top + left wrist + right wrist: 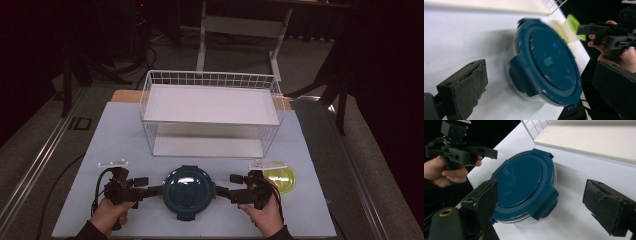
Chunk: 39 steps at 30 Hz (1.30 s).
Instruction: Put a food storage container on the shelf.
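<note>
Flanking the round dark-blue lidded container (188, 192), left gripper (156, 190) and right gripper (220, 191) gape wide; nothing grasped, lifting remains.

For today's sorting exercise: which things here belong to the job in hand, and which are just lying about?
In the job:
- blue-lidded round container
- left hand-held gripper, open
- right hand-held gripper, open

Lying about:
- white wire basket
- yellow-green lid
- table

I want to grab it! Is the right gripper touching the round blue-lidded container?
Apart. In the right gripper view, the right gripper has open jaws with gaps beside the round blue-lidded container.
</note>
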Tool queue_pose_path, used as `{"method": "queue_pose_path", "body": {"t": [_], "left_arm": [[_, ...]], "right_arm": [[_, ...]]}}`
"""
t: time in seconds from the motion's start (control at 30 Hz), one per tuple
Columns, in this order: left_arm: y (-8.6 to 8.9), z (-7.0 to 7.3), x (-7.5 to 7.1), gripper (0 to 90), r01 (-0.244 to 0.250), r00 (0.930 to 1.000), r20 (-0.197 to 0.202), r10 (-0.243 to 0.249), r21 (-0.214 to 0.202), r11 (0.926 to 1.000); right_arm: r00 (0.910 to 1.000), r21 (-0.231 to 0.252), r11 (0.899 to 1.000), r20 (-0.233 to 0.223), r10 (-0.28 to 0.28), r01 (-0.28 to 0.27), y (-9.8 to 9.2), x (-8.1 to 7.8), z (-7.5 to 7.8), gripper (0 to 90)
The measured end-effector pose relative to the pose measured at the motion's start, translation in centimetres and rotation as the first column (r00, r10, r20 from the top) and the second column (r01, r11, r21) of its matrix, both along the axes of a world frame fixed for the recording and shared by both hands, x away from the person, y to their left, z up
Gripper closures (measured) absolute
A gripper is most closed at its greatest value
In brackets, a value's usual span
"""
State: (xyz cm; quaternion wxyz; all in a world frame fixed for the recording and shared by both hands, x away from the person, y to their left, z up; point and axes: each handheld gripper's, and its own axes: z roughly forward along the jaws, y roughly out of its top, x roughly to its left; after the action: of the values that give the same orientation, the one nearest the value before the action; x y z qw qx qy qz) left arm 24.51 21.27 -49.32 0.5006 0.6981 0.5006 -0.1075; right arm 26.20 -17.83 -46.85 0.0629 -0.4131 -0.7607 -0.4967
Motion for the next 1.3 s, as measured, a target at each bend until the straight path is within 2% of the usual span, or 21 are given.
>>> {"method": "queue_pose_path", "body": {"t": [0.03, 0.07, 0.1, 0.13, 0.2, 0.23, 0.3, 0.37, 0.4, 0.47, 0.5, 0.57, 0.63, 0.67, 0.7, 0.77, 0.87, 0.97, 1.17, 1.23, 1.3], "left_arm": [[-0.1, -0.5, 0.5, 3.1, 0.001, 0.9988, -0.048, -0.001, 0.003, 1.0000], [-0.1, -0.5, 0.5, 4.3, 0.001, 0.9988, -0.048, -0.001, 0.003, 1.0000], [-0.2, -1.0, 0.9, 5.1, 0.016, 0.9943, -0.106, -0.015, 0.010, 0.9998], [-0.2, -1.0, 0.9, 5.9, 0.016, 0.9943, -0.106, -0.015, 0.010, 0.9998], [-0.5, -1.5, 1.3, 8.2, 0.019, 0.9876, -0.156, -0.015, 0.022, 0.9996], [-0.5, -1.9, 1.6, 13.6, 0.002, 0.9827, -0.185, 0.001, 0.019, 0.9998], [-0.5, -2.1, 1.7, 15.9, -0.010, 0.9766, -0.215, 0.009, -0.003, 0.9999], [-0.5, -2.1, 1.7, 19.0, -0.010, 0.9766, -0.215, 0.009, -0.003, 0.9999], [-0.4, -2.3, 2.0, 22.5, -0.007, 0.9689, -0.247, 0.002, -0.020, 0.9998], [-0.5, -2.3, 2.0, 25.6, -0.002, 0.9671, -0.254, -0.004, -0.025, 0.9997], [-0.5, -2.4, 2.2, 32.2, 0.001, 0.9617, -0.274, -0.009, -0.030, 0.9995], [-0.5, -2.4, 2.3, 34.7, -0.001, 0.9601, -0.280, -0.009, -0.033, 0.9994], [-0.5, -2.7, 2.5, 42.4, -0.005, 0.9512, -0.308, -0.009, -0.043, 0.9990], [-0.5, -2.7, 2.5, 43.5, -0.005, 0.9512, -0.308, -0.009, -0.043, 0.9990], [-0.5, -2.8, 2.6, 45.5, -0.002, 0.9453, -0.326, -0.021, -0.070, 0.9975], [-0.5, -2.8, 2.6, 47.2, -0.002, 0.9453, -0.326, -0.021, -0.070, 0.9975], [-0.7, -2.9, 2.8, 51.5, 0.015, 0.9346, -0.352, -0.050, -0.102, 0.9947], [-0.7, -3.0, 2.8, 51.7, 0.016, 0.9331, -0.356, -0.052, -0.105, 0.9944], [-0.6, -2.9, 3.0, 52.9, 0.039, 0.9306, -0.358, -0.074, -0.102, 0.9940], [-0.6, -3.0, 2.9, 52.9, 0.035, 0.9314, -0.357, -0.070, -0.105, 0.9939], [-0.6, -3.0, 2.8, 53.0, 0.040, 0.9358, -0.345, -0.075, -0.107, 0.9934]], "right_arm": [[0.9999, 0.002, 1.000, -0.015, -0.004, 0.004, 0.0, 0.1, -0.2, 14.0], [0.9994, 0.000, 1.000, -0.036, 0.001, -0.001, 0.1, 0.2, -0.3, 14.1], [0.9988, -0.003, 1.000, -0.049, -0.001, 0.001, 0.1, 0.3, -0.5, 14.5], [0.9988, -0.003, 1.000, -0.049, -0.001, 0.001, 0.1, 0.3, -0.5, 14.5], [0.9961, 0.002, 1.000, -0.089, 0.001, 0.000, 0.2, 0.5, -0.8, 16.1], [0.9935, 0.009, 1.000, -0.114, 0.000, 0.001, 0.2, 0.6, -1.0, 18.0], [0.9925, 0.004, 1.000, -0.122, 0.005, -0.005, 0.2, 0.6, -1.1, 18.6], [0.9916, 0.002, 1.000, -0.129, 0.007, -0.007, 0.2, 0.7, -1.2, 18.6], [0.9896, 0.006, 1.000, -0.144, 0.007, -0.007, 0.2, 0.7, -1.3, 20.8], [0.9888, 0.005, 1.000, -0.149, 0.006, -0.005, 0.1, 0.7, -1.3, 21.3], [0.9885, 0.005, 1.000, -0.151, 0.005, -0.005, 0.1, 0.8, -1.4, 22.2], [0.9885, 0.004, 1.000, -0.151, 0.006, -0.006, 0.1, 0.8, -1.4, 22.8], [0.9879, 0.001, 1.000, -0.155, 0.007, -0.007, 0.1, 0.7, -1.4, 23.5], [0.9879, 0.001, 1.000, -0.155, 0.007, -0.007, 0.1, 0.7, -1.4, 23.5], [0.9869, 0.002, 1.000, -0.161, 0.006, -0.006, 0.1, 0.7, -1.5, 24.0], [0.9867, 0.002, 1.000, -0.163, 0.006, -0.006, 0.1, 0.7, -1.5, 24.0], [0.9853, 0.000, 1.000, -0.171, 0.004, -0.004, 0.0, 0.7, -1.6, 25.3], [0.9846, 0.001, 1.000, -0.175, 0.001, -0.001, 0.0, 0.7, -1.6, 27.1], [0.9757, 0.008, 1.000, -0.219, -0.010, 0.012, 0.0, 0.8, -2.2, 28.3], [0.9711, 0.015, 1.000, -0.238, -0.014, 0.018, 0.0, 0.8, -2.5, 28.3], [0.9608, 0.031, 0.999, -0.276, -0.022, 0.032, -0.1, 1.0, -3.0, 29.0]]}}
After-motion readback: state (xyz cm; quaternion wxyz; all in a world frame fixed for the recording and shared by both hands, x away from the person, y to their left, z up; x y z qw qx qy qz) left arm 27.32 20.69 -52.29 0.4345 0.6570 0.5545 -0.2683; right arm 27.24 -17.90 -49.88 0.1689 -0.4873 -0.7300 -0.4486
